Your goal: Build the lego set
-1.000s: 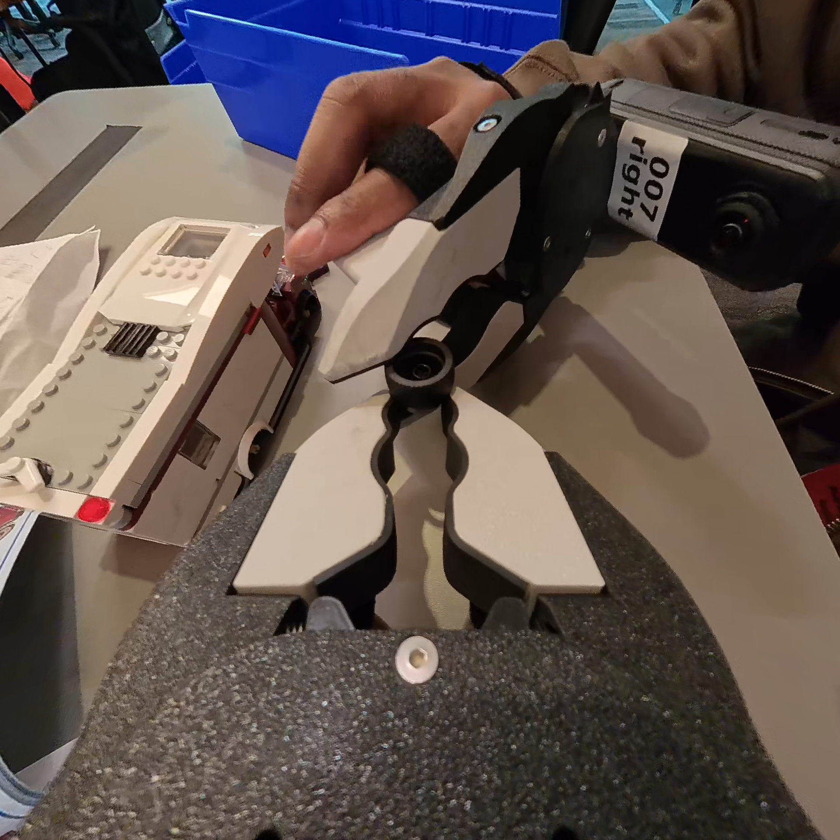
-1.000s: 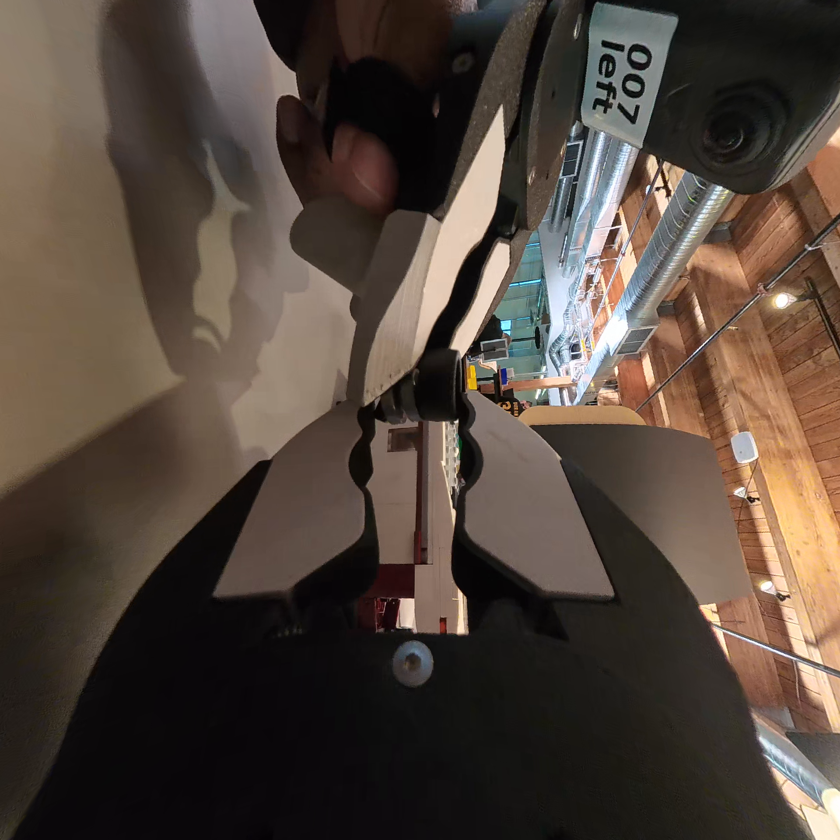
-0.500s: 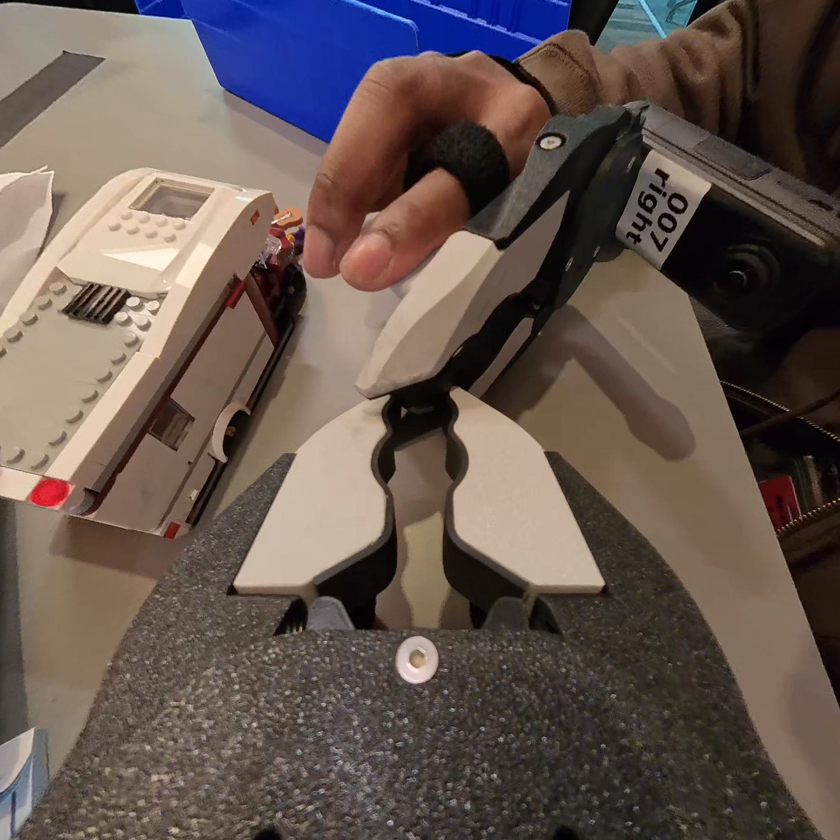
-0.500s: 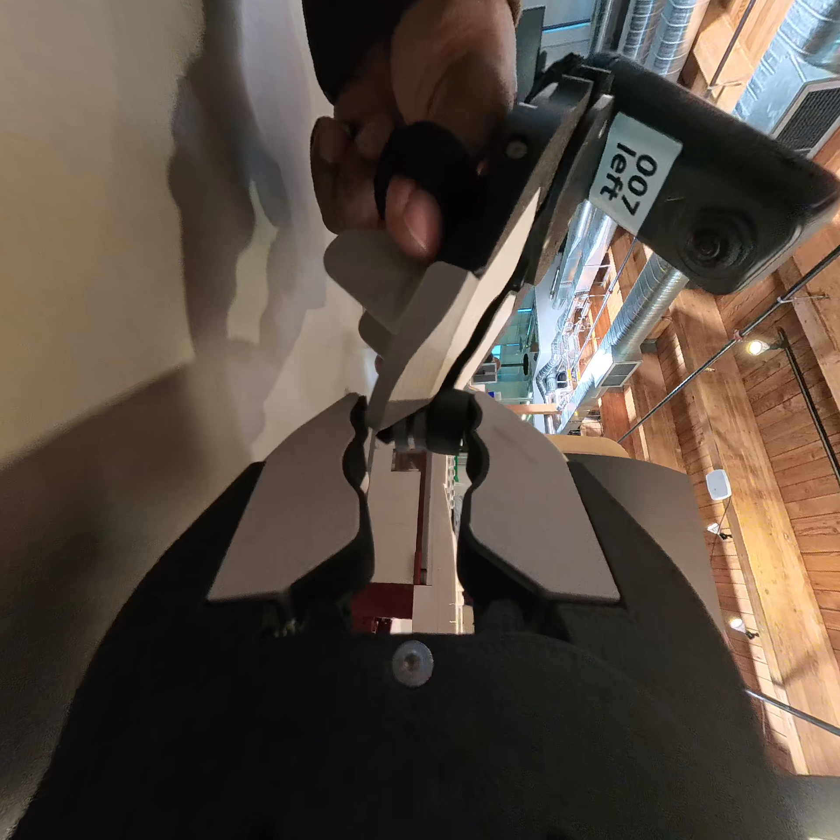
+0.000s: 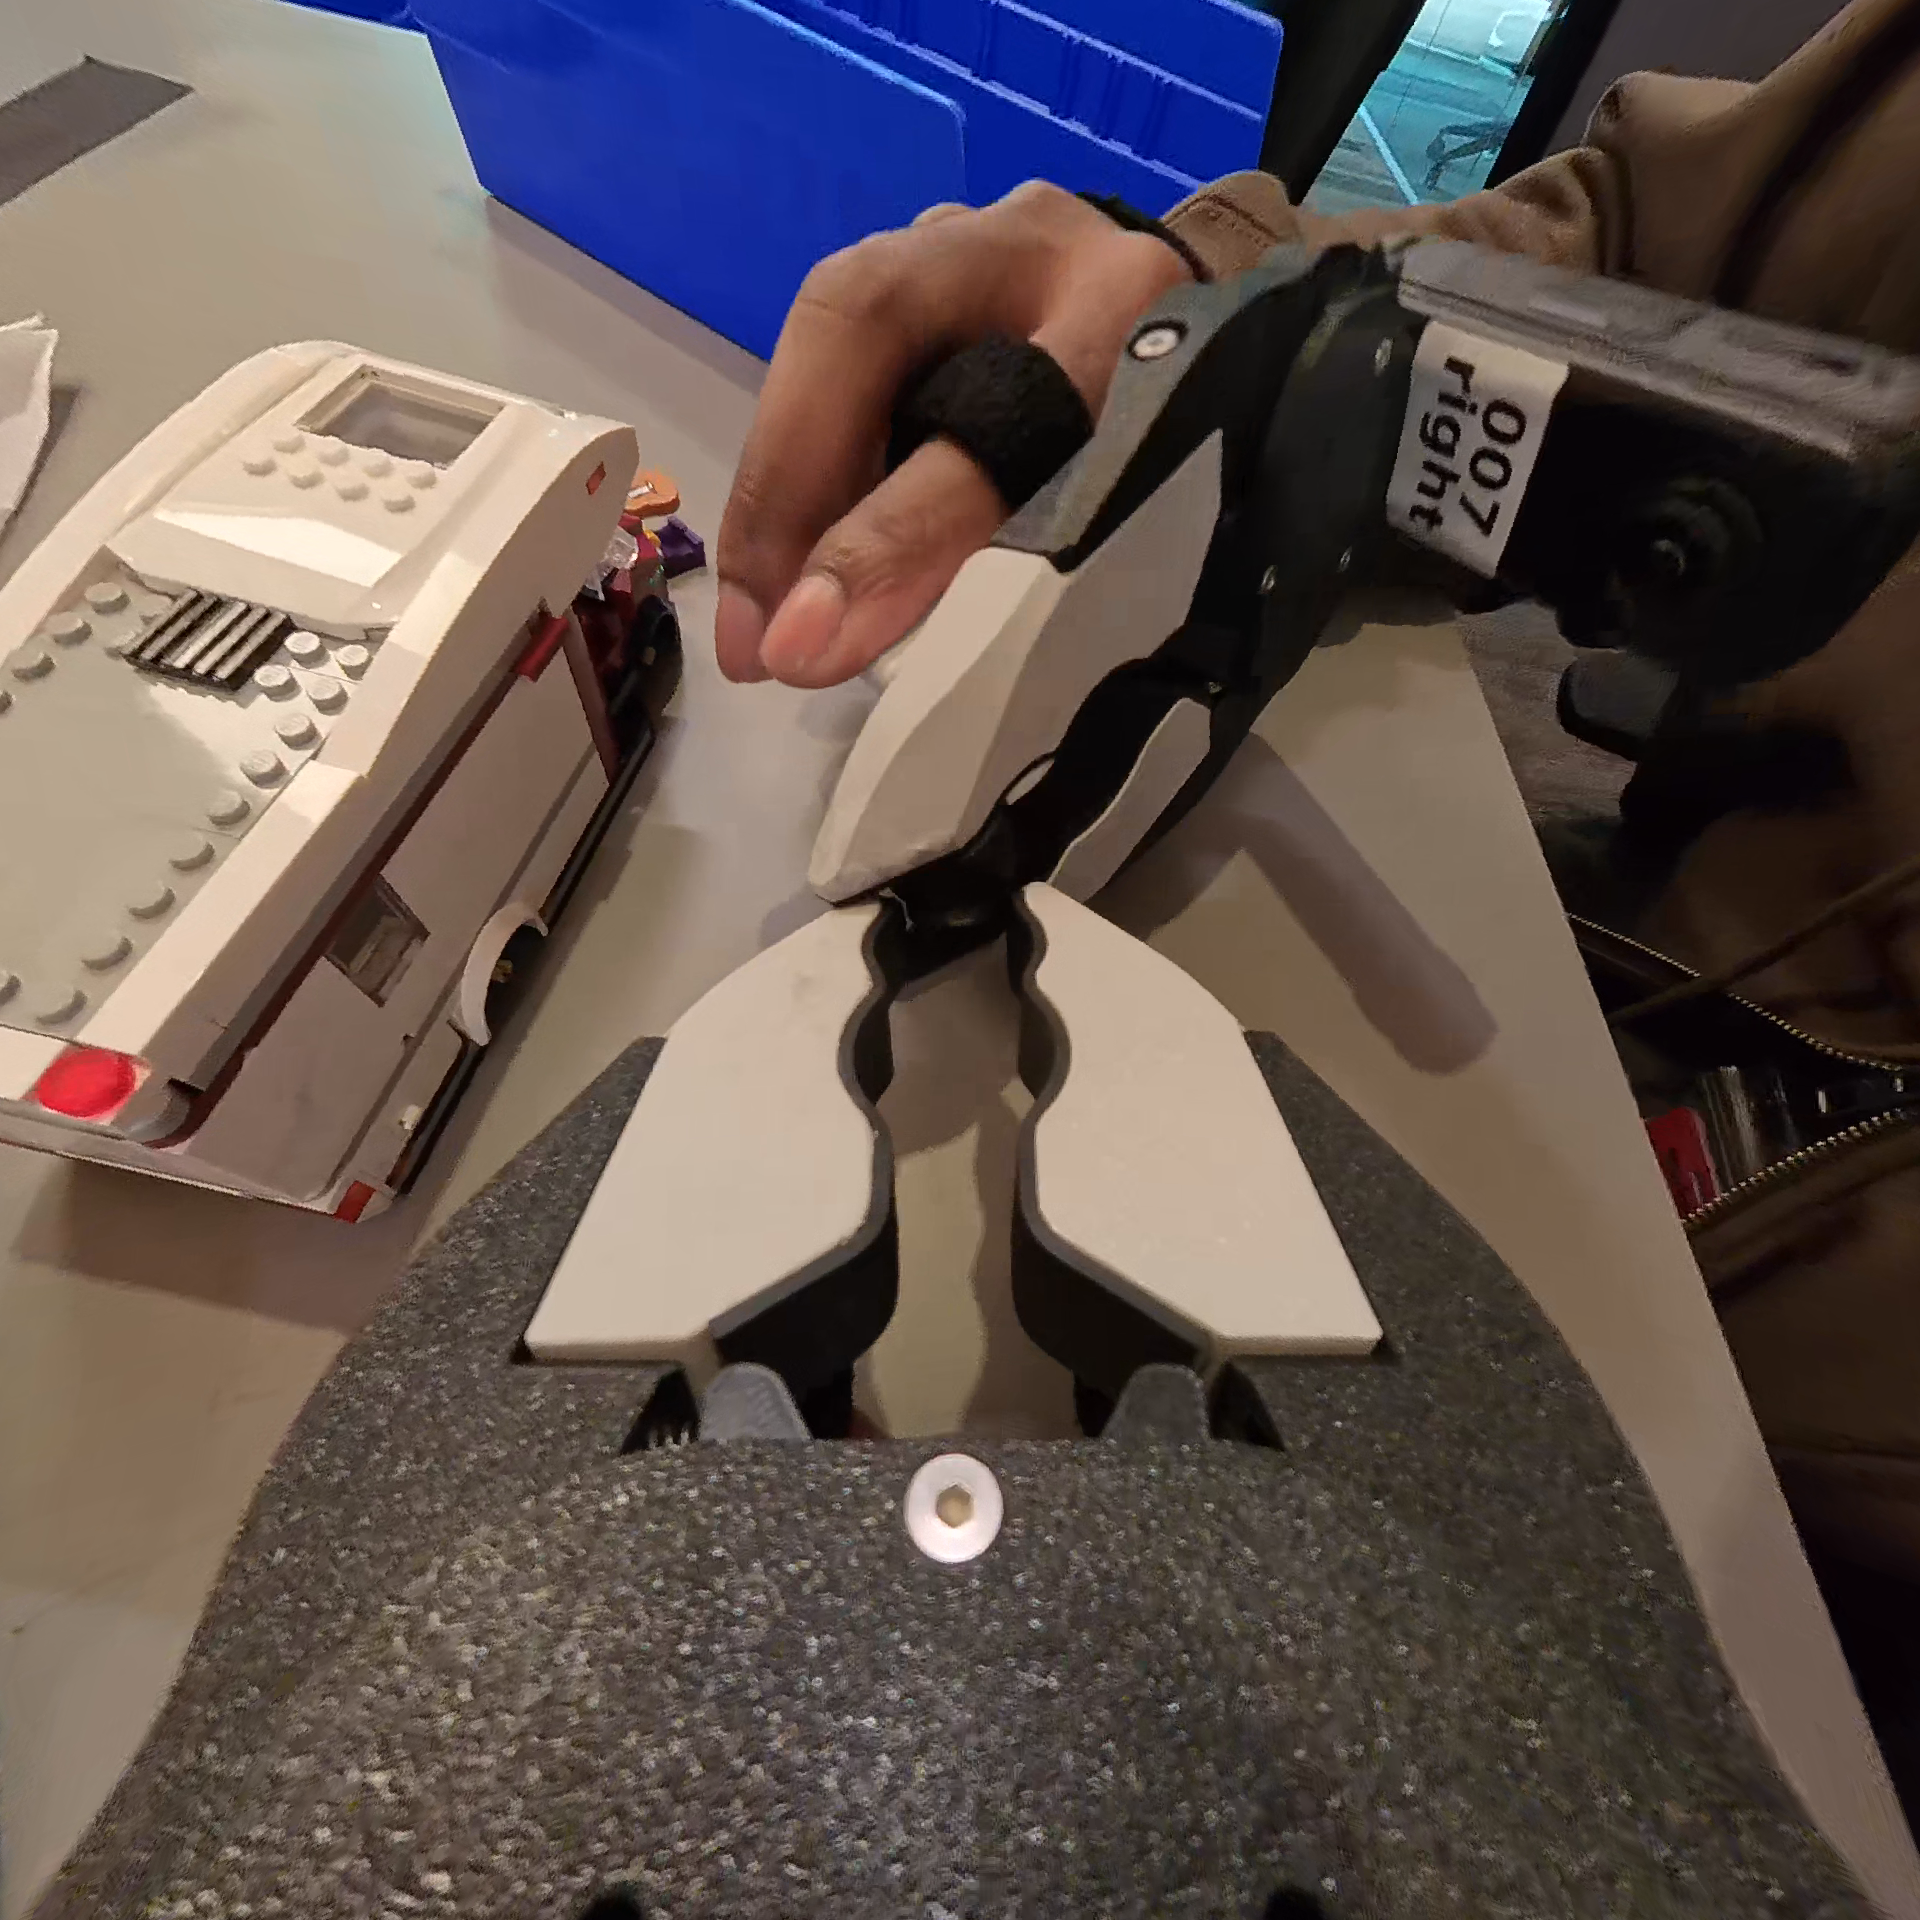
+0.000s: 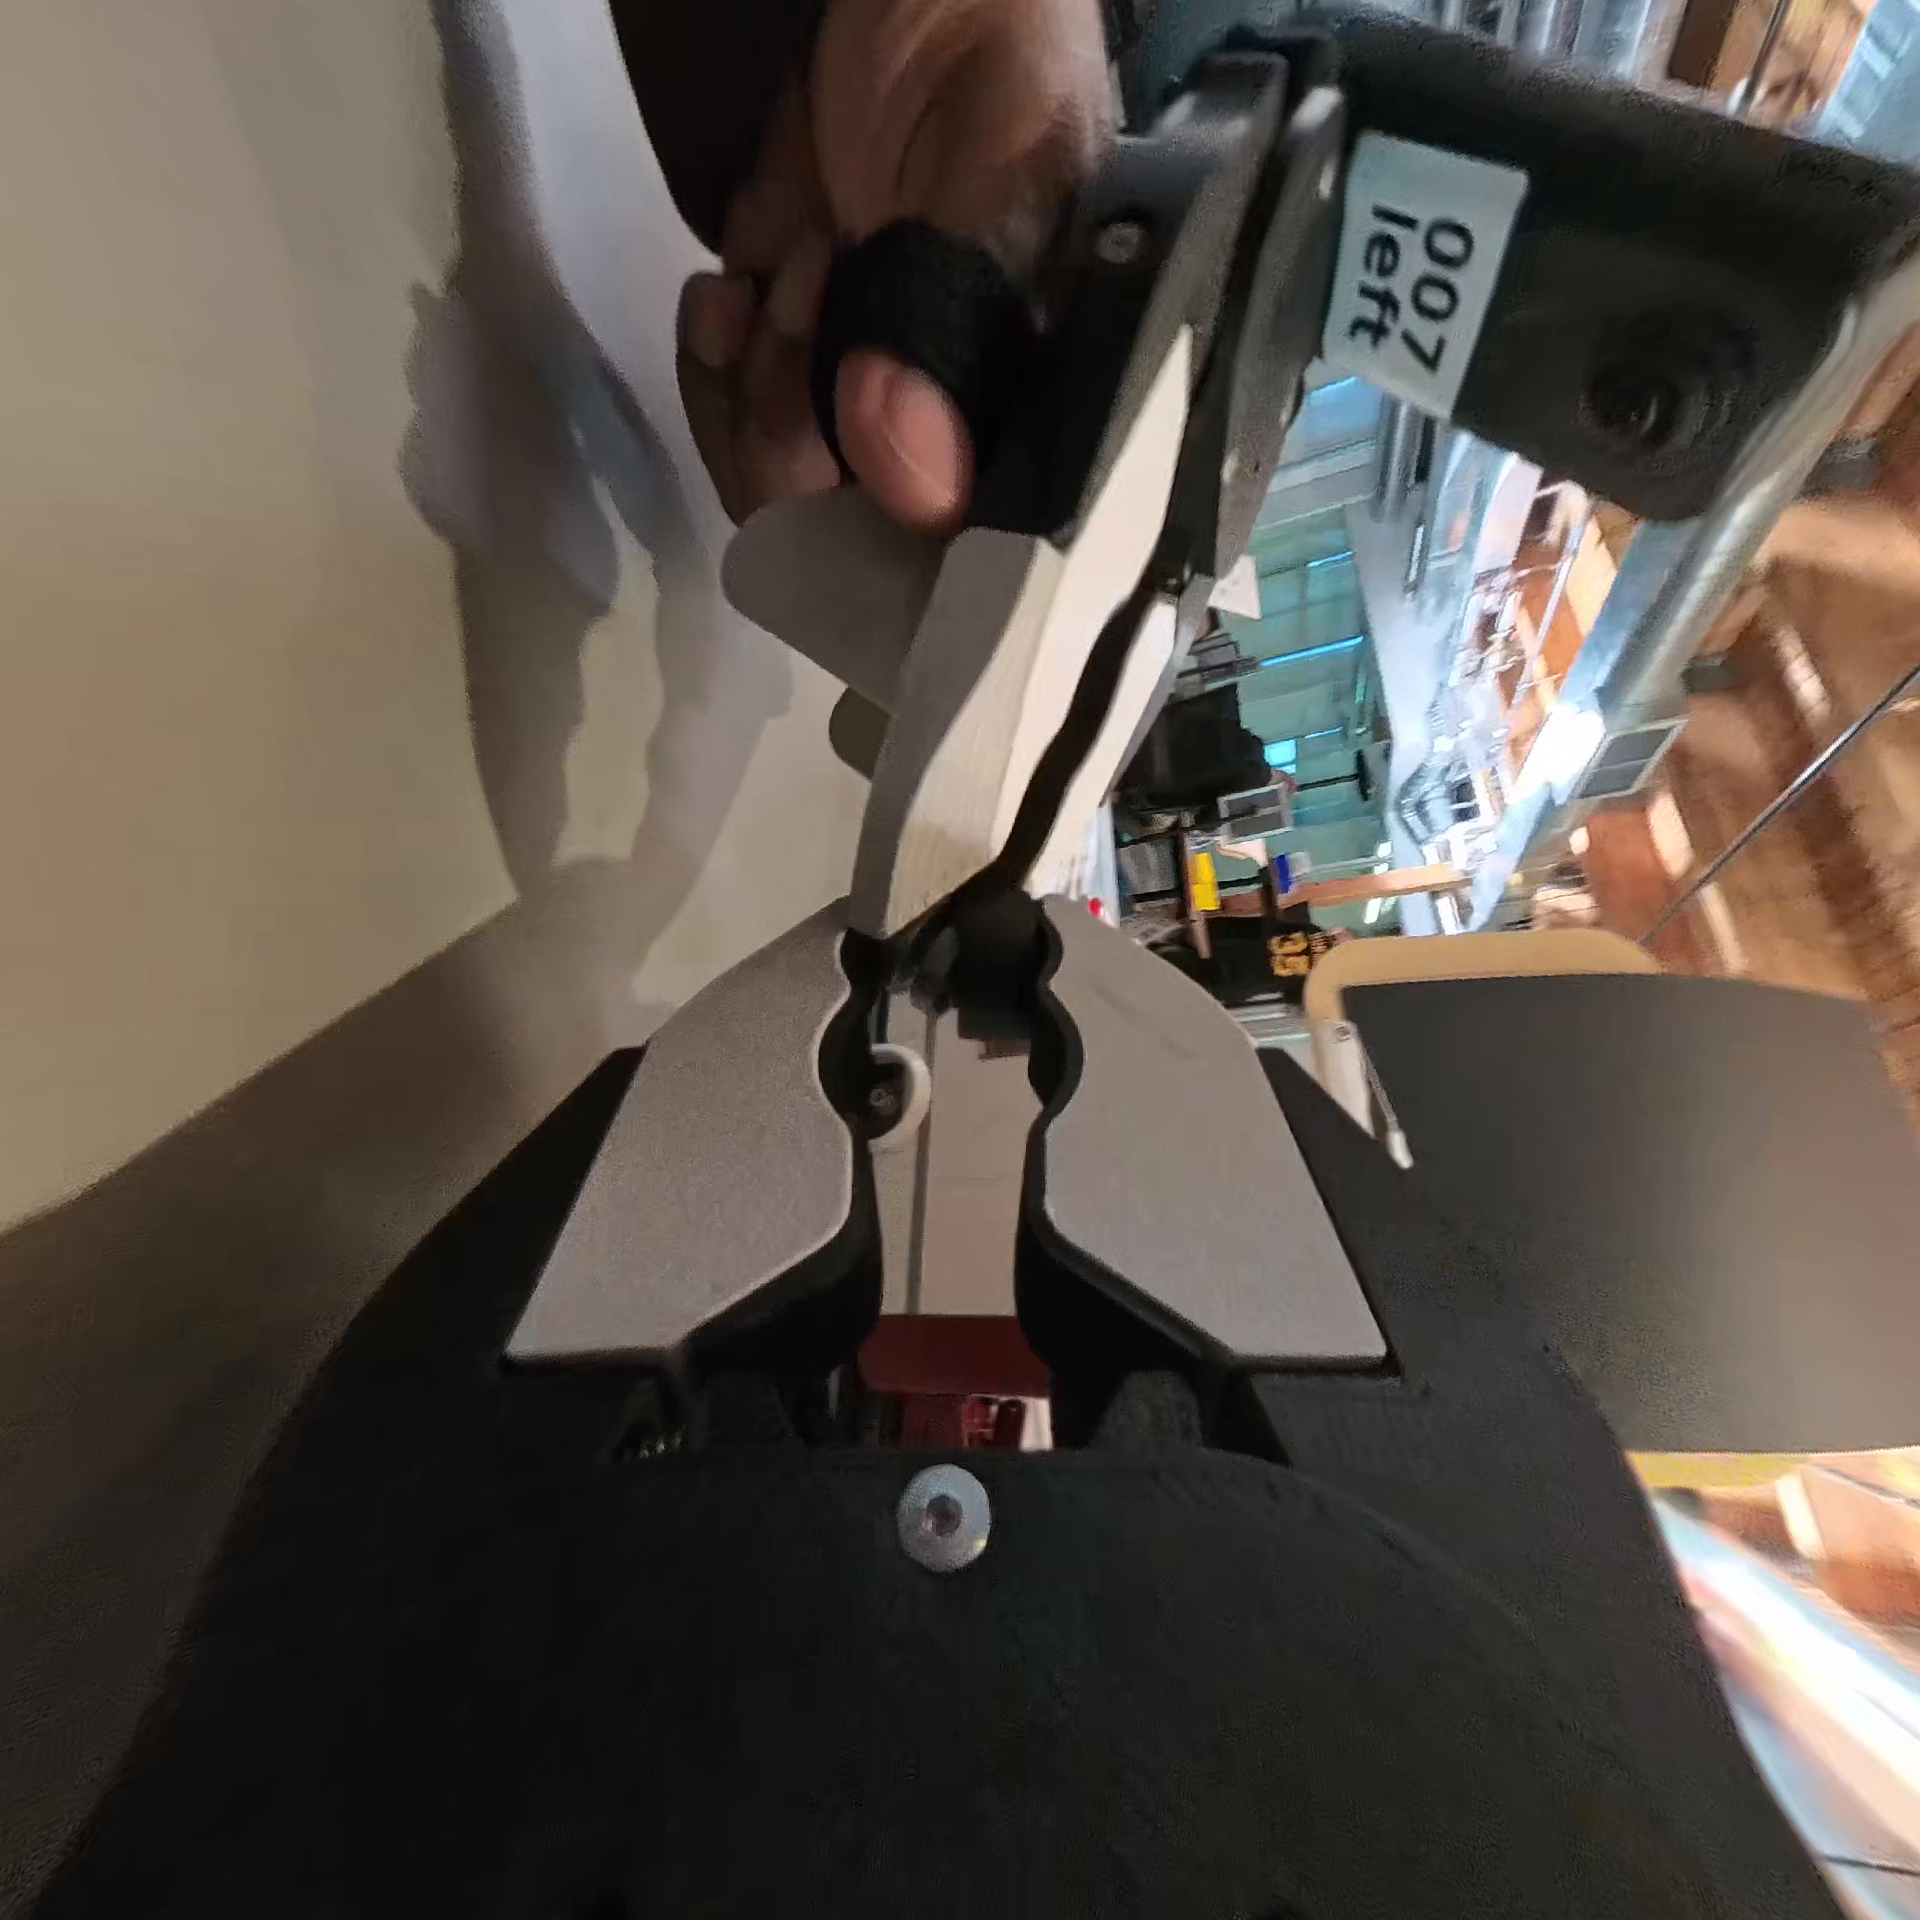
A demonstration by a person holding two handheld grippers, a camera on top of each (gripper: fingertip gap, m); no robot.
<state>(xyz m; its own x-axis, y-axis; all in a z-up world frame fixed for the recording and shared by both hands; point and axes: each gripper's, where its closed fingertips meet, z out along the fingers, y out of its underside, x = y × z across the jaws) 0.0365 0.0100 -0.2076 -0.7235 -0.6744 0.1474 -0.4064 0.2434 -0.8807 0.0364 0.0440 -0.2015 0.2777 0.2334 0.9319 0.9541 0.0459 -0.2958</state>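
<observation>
Grippers meet tip to tip above the grey table (image 5: 1299, 935), both on one small black round part (image 5: 961, 899).

- Left gripper (image 5: 951, 920): jaws narrow and nearly parallel, the part pinched right at the tips and held clear of the tabletop. Pads look pressed on it from both sides.
- Right gripper (image 6: 951, 961): rolled on its side and coming in from above and the right, angled down. Its fingertips sit around the same part. The right-hand pad looks in contact. The other side is crowded by the left gripper's fingertip and motion-blurred, so cannot tell whether it actually clamps.
- A hand (image 5: 914, 436) with a black finger strap holds the right gripper, brown sleeve behind it. Another hand (image 6: 883, 312) holds the left gripper.
- Brick-built white vehicle (image 5: 260, 779) with studded grey roof, dark red trim and a red rear light lies on the table left of the grippers, near but apart from them. A few small coloured brick pieces (image 5: 655, 530) lie at its far end.
- Blue plastic bins (image 5: 831, 156) stand at the far edge of the table.
</observation>
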